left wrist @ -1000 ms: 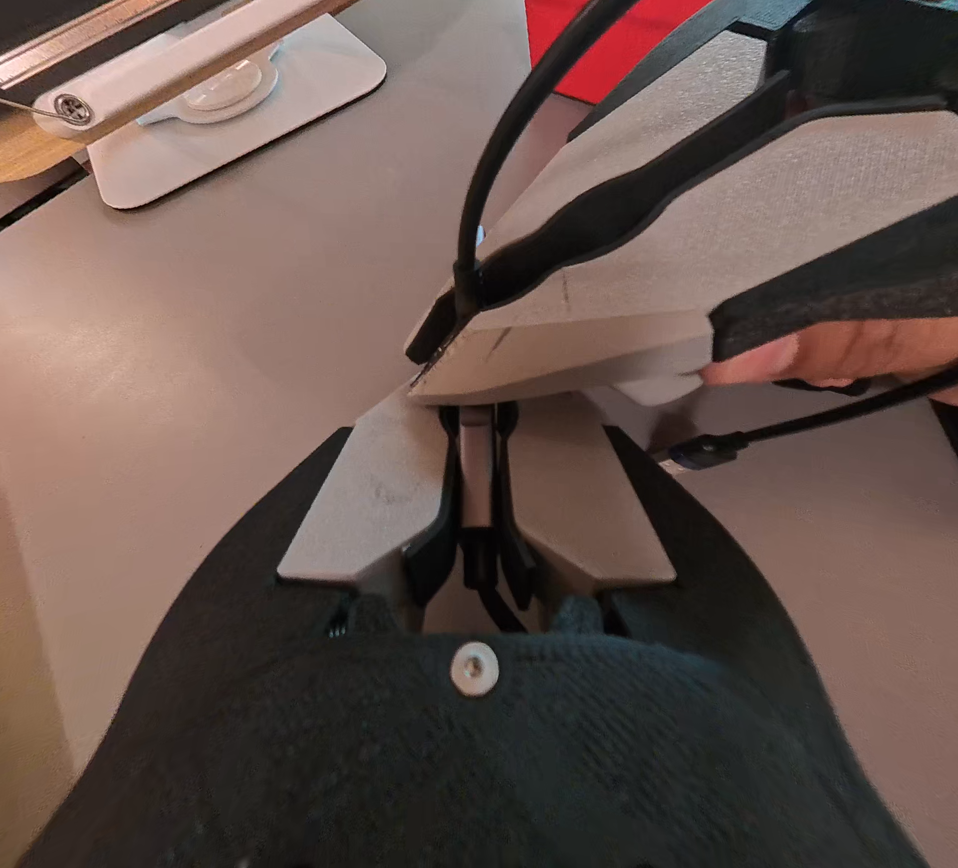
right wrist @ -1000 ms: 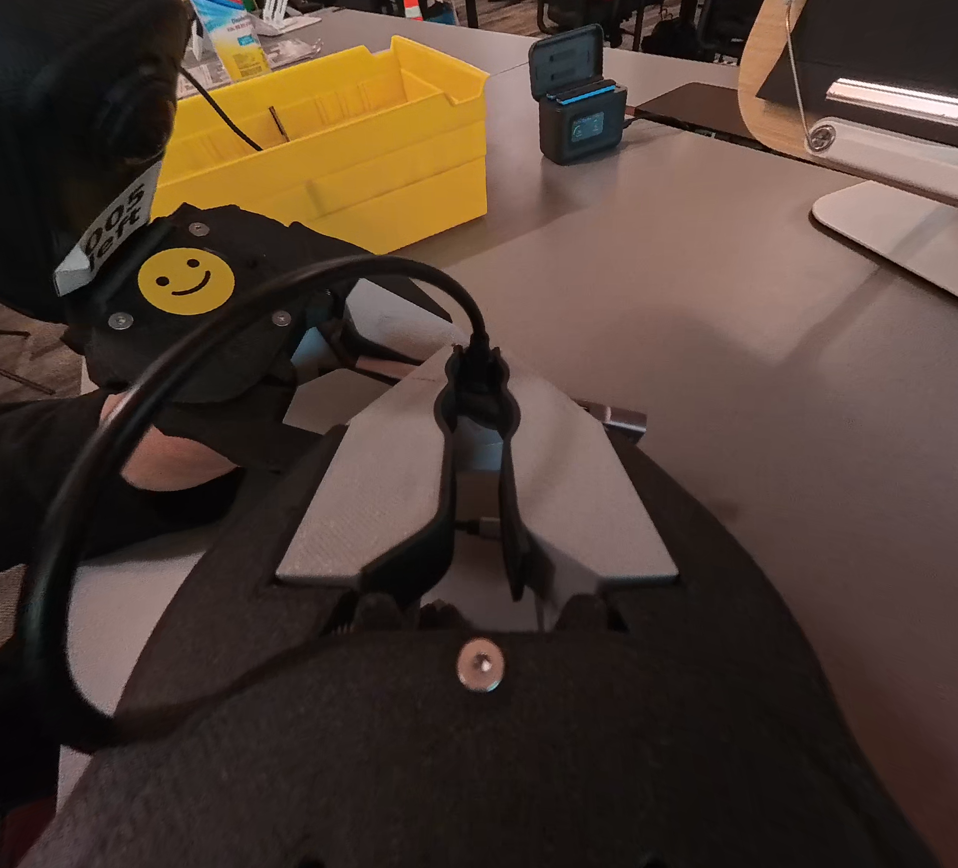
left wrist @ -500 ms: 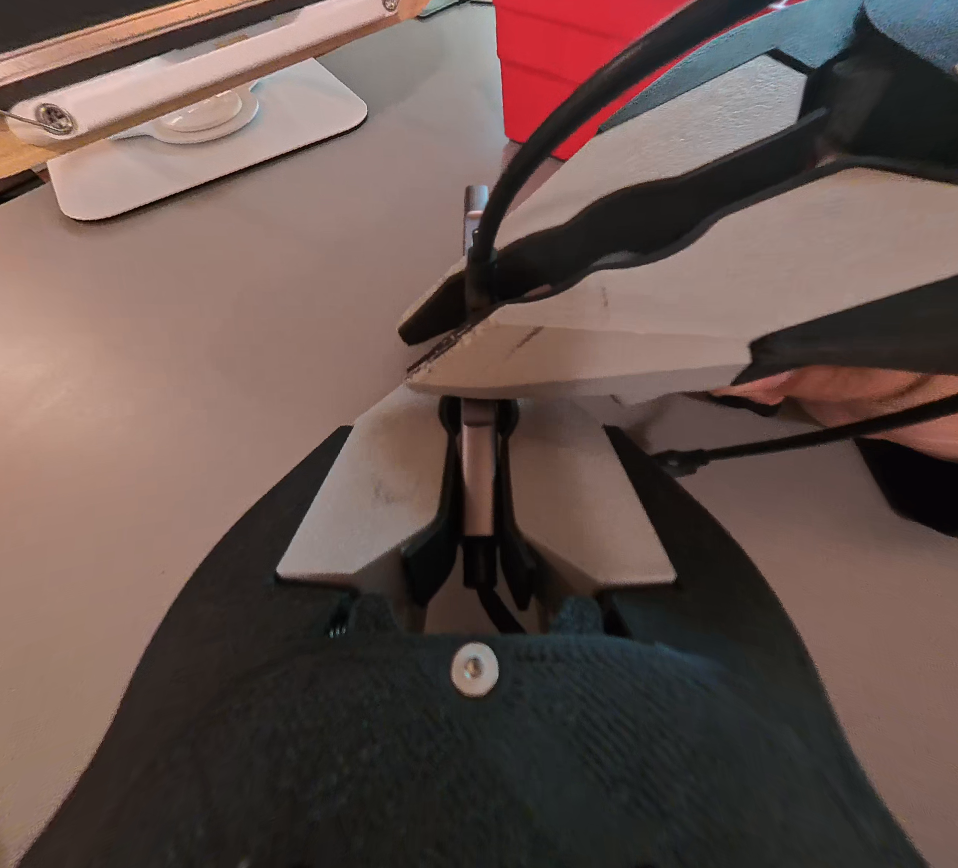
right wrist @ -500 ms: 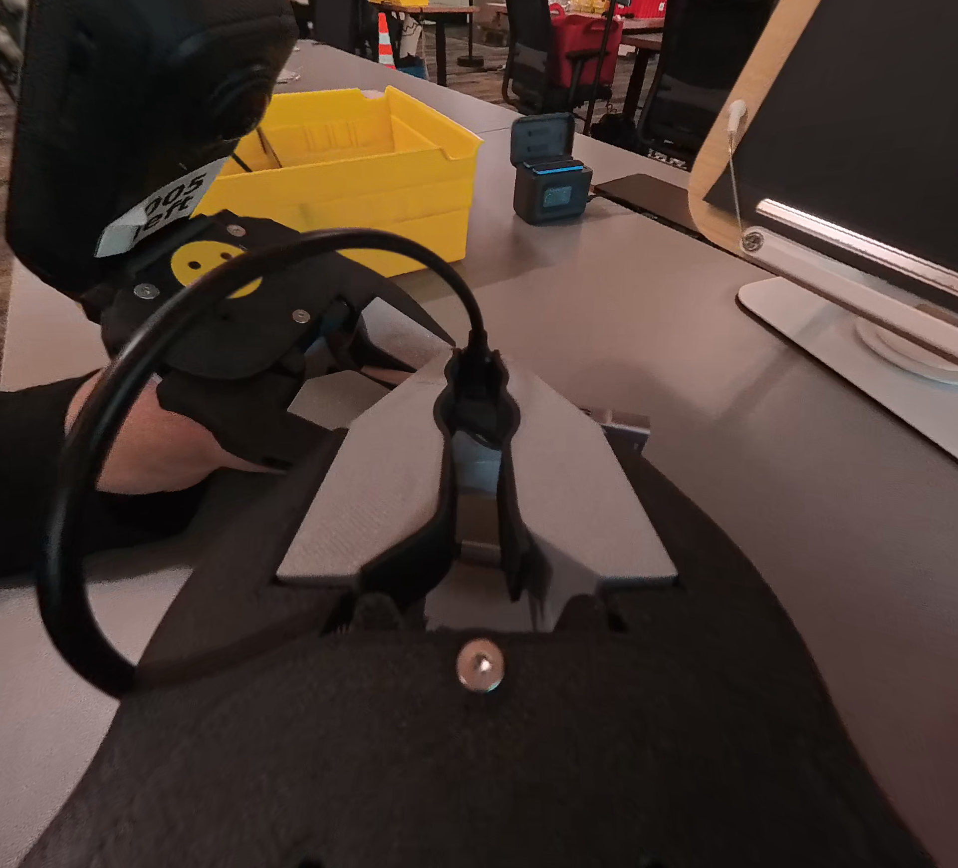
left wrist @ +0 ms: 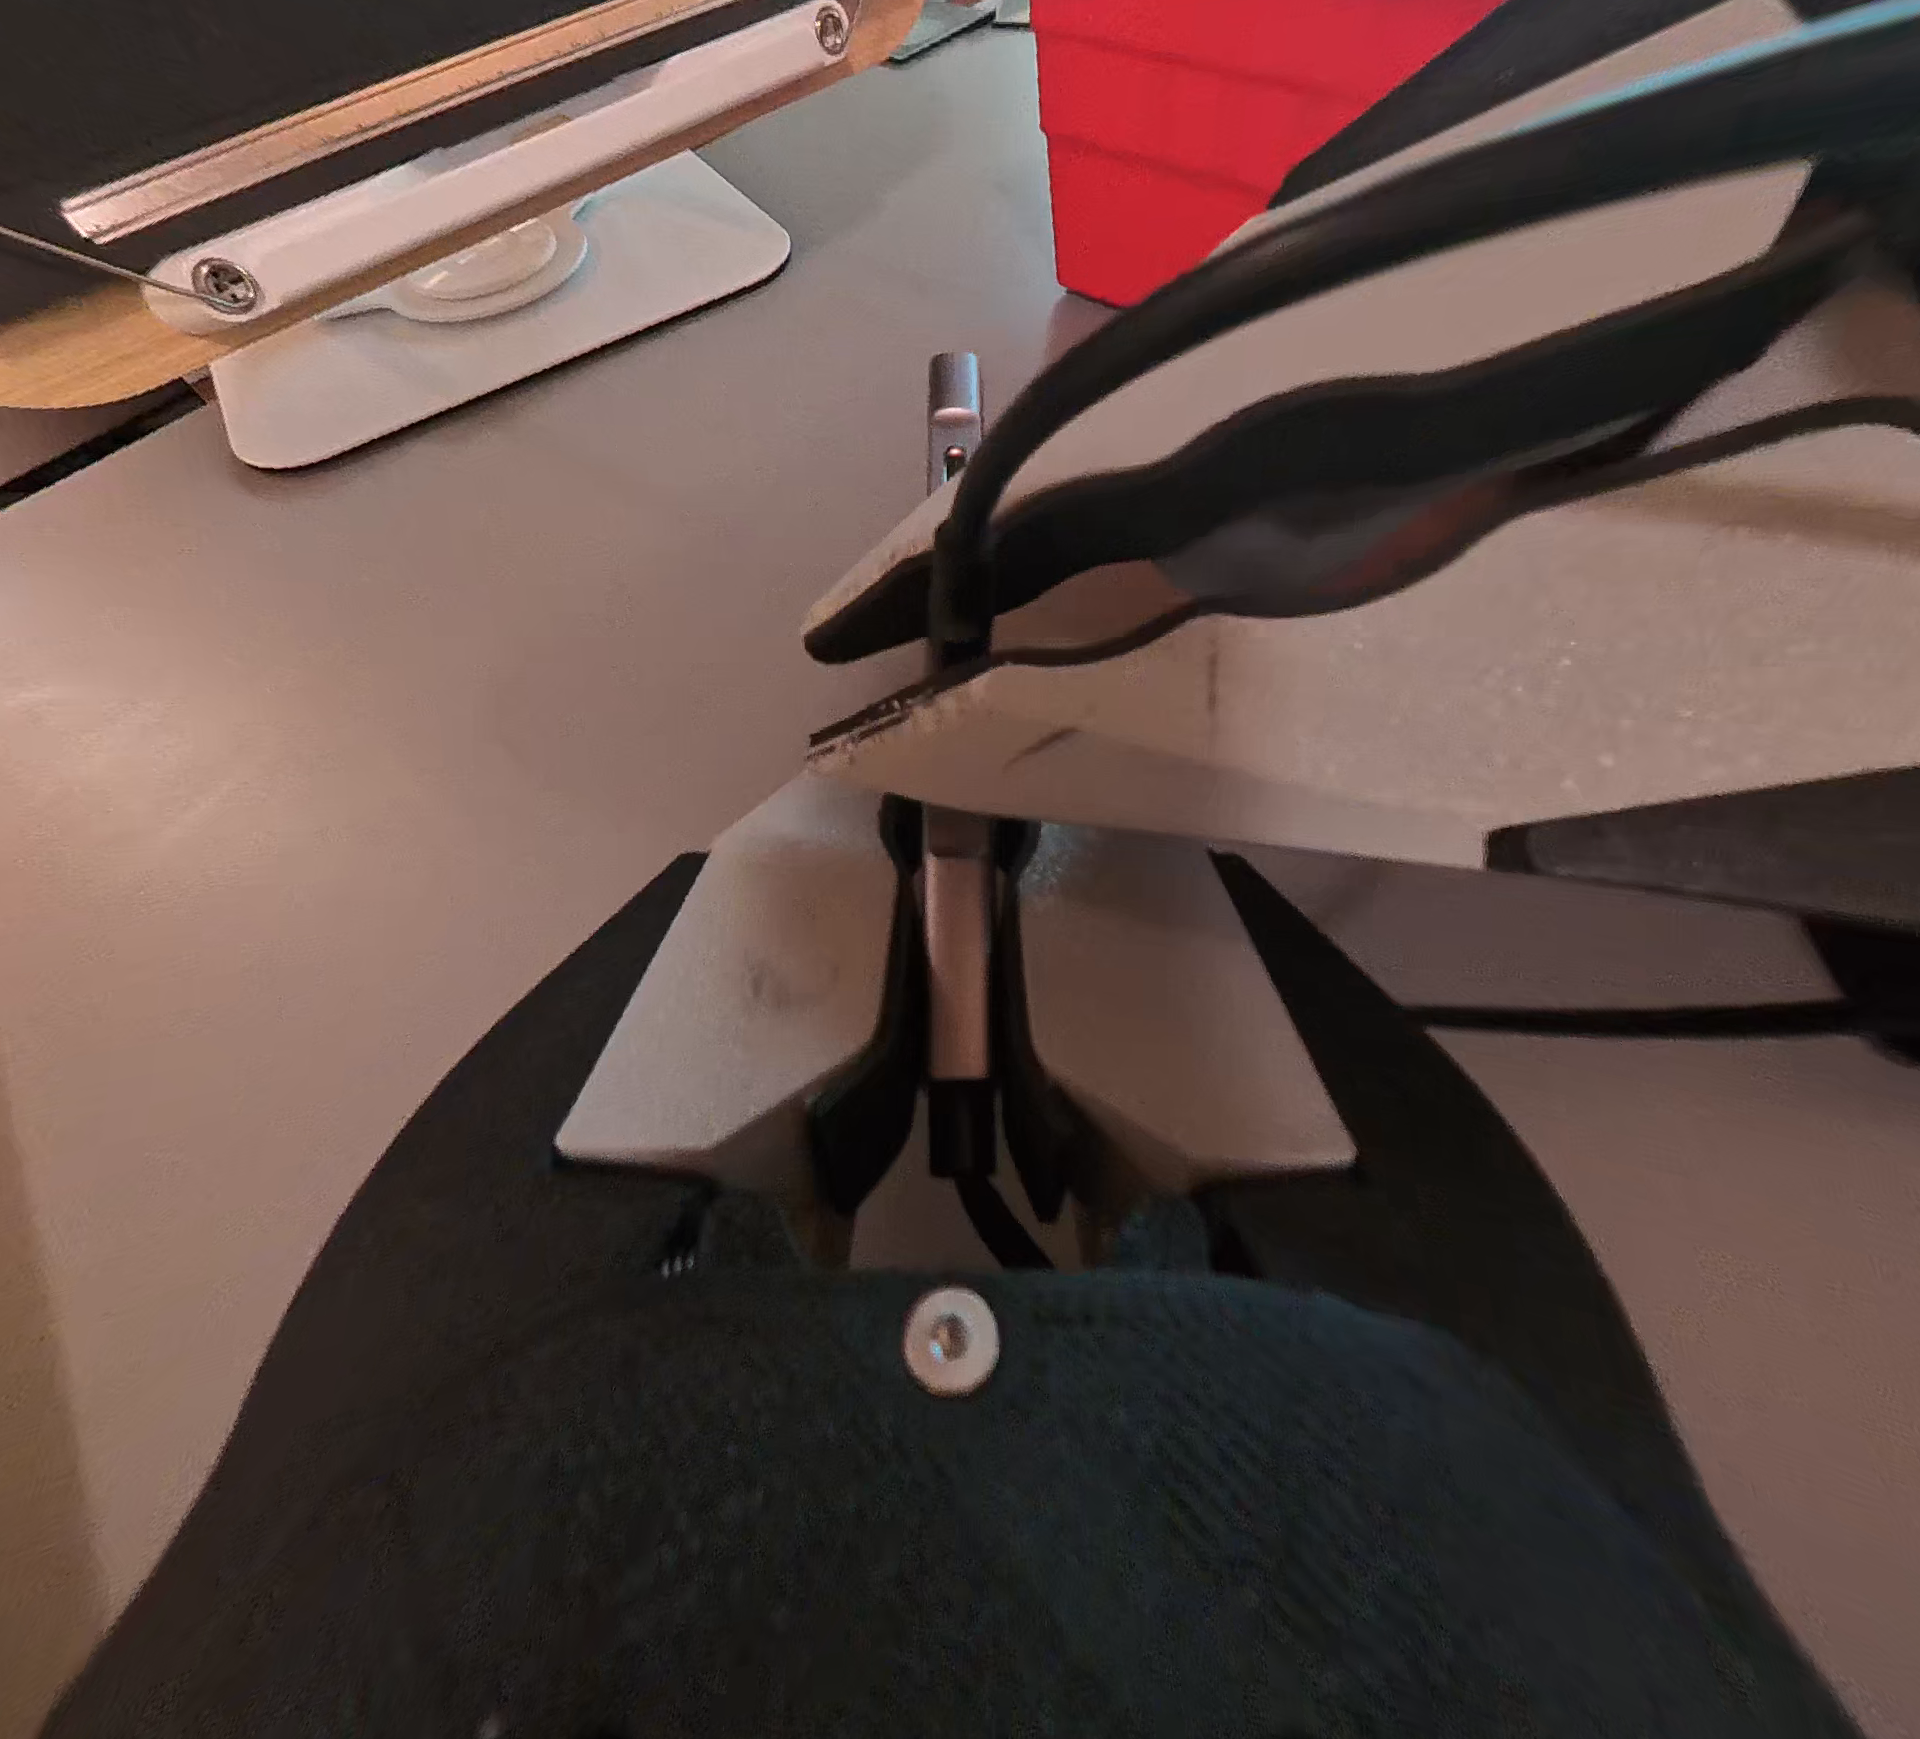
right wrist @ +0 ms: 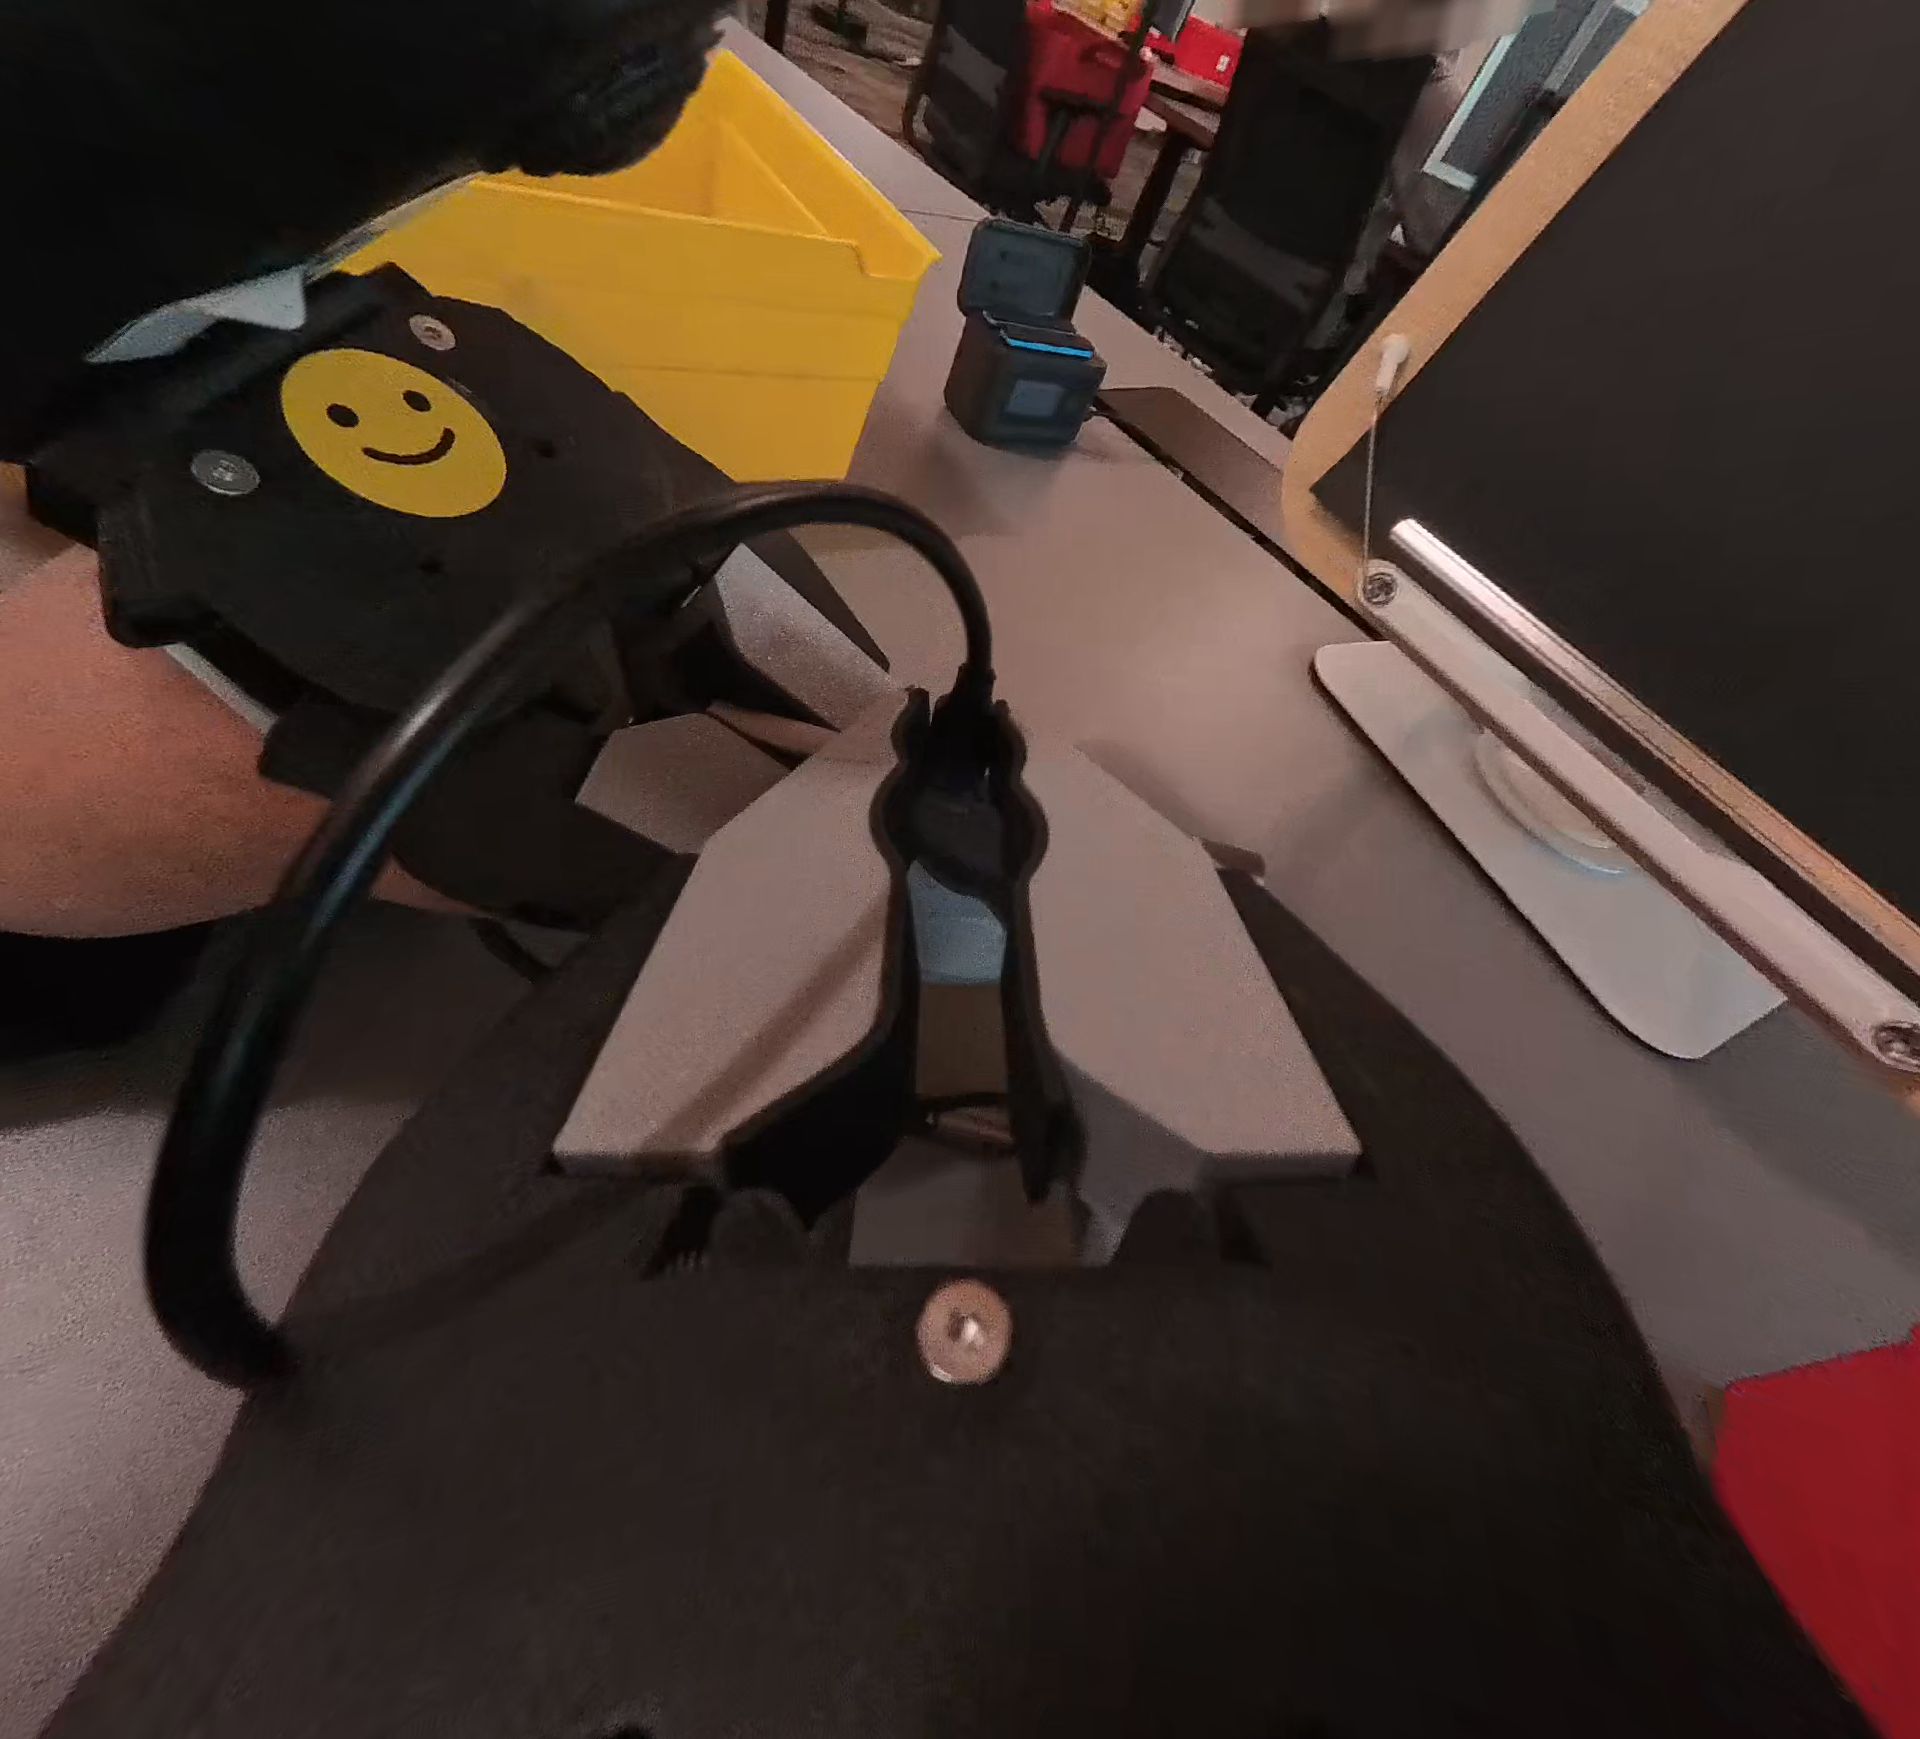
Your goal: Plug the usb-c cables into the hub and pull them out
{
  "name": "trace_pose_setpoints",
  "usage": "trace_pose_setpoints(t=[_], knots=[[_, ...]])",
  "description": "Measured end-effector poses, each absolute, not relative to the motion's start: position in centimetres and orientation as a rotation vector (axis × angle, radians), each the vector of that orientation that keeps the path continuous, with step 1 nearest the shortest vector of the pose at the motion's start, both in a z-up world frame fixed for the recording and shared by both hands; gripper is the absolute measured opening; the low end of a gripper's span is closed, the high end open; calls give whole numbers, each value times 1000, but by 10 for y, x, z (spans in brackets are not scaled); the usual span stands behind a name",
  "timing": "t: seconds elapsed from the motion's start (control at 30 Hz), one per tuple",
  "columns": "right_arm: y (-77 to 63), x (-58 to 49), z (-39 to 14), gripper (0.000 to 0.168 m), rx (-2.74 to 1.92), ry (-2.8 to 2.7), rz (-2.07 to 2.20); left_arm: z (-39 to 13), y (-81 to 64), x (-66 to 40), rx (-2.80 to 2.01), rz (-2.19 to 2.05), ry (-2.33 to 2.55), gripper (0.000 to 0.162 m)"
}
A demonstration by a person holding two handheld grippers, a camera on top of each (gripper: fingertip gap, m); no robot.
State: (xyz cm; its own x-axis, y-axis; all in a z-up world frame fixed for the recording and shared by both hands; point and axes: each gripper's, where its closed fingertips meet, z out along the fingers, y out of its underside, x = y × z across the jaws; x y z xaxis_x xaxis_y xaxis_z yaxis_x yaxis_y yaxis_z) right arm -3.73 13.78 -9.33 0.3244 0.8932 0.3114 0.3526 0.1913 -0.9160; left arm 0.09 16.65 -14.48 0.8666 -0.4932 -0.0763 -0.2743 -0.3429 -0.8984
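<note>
1. While my left gripper (left wrist: 958, 868) clamps the grey hub (left wrist: 957, 962) edge-on, its far end (left wrist: 953, 413) pokes out beyond the crossing right gripper (left wrist: 925, 650).
2. My right gripper (right wrist: 961, 754) pinches the black usb-c cable (right wrist: 436, 754) by its plug, directly above the hub.

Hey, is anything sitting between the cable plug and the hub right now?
Cannot tell: the right hand-held gripper, shut on the black cable's plug, hides where it meets the hub clamped in the left hand-held gripper.
</note>
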Motion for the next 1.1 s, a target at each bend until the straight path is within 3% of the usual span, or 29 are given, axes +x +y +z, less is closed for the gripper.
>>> trace_pose_setpoints(t=[0.17, 0.27, 0.4, 0.53, 0.67, 0.87, 0.97, 1.03, 1.1], knots=[[139, -36, -98, 8, -1596, -1090, 1140, -148, 168, 1, -1965, -206, 585, 7], [140, -36, -102, 8, -1601, -1108, 1136, -151, 168, 1, -1978, -200, 586, 7], [141, -37, -99, 8, -1414, -1276, 561, -150, 170, -2, -1966, -200, 576, 7], [139, -36, -97, 8, -1584, -1118, 1091, -147, 168, 0, -1958, -199, 575, 7], [139, -34, -99, 9, -1646, -1042, 1306, -148, 169, 0, -1966, -173, 588, 7], [142, -37, -100, 8, -1474, -1243, 686, -151, 170, -3, -1971, -193, 575, 7], [141, -36, -93, 8, -1490, -1174, 833, -151, 170, -4, -1973, -170, 572, 7], [156, -17, -60, 7, -1493, -911, 1223, -161, 170, -15, -2037, -154, 549, 7], [176, 1, -68, 7, -1557, -848, 1257, -151, 171, -19, -1992, -200, 493, 7]])
